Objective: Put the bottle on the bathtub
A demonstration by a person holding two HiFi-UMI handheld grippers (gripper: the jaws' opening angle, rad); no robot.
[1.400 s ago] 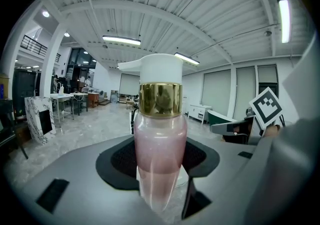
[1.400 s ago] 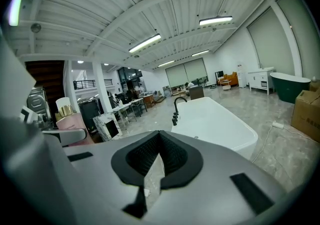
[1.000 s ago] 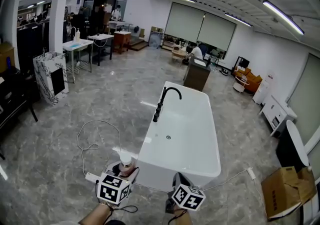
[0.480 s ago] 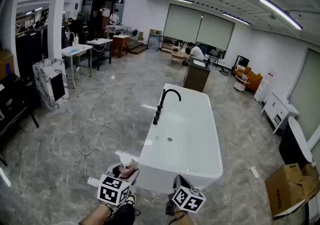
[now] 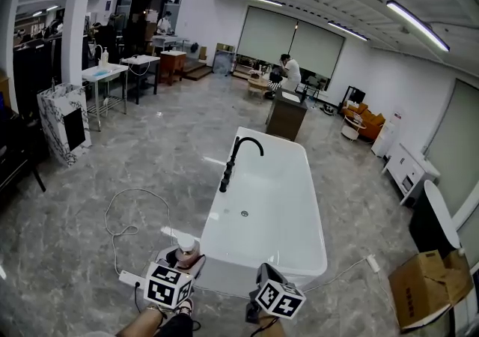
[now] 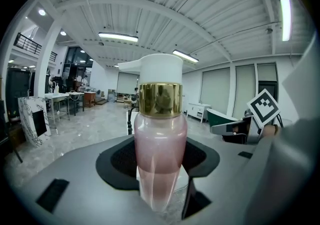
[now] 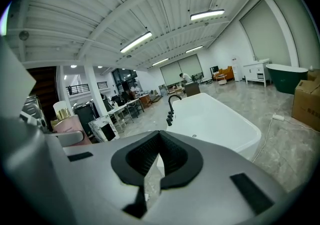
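A pink pump bottle with a gold collar and white pump head stands upright between the pads of my left gripper, which is shut on it. From the head view the bottle hangs over the floor just left of the near end of the white bathtub. A black faucet stands on the tub's left rim. My right gripper sits low by the tub's near end. Its pads meet with nothing between them. The right gripper view shows the bathtub ahead and the bottle at left.
A white cable and power strip lie on the floor left of the tub. Another cable end and a cardboard box are to the right. A dark cabinet stands beyond the tub, and a marbled box far left.
The head view has shifted, so the bathtub sits a little further left. Both grippers hold the same pose, and the bottle stays in the left one.
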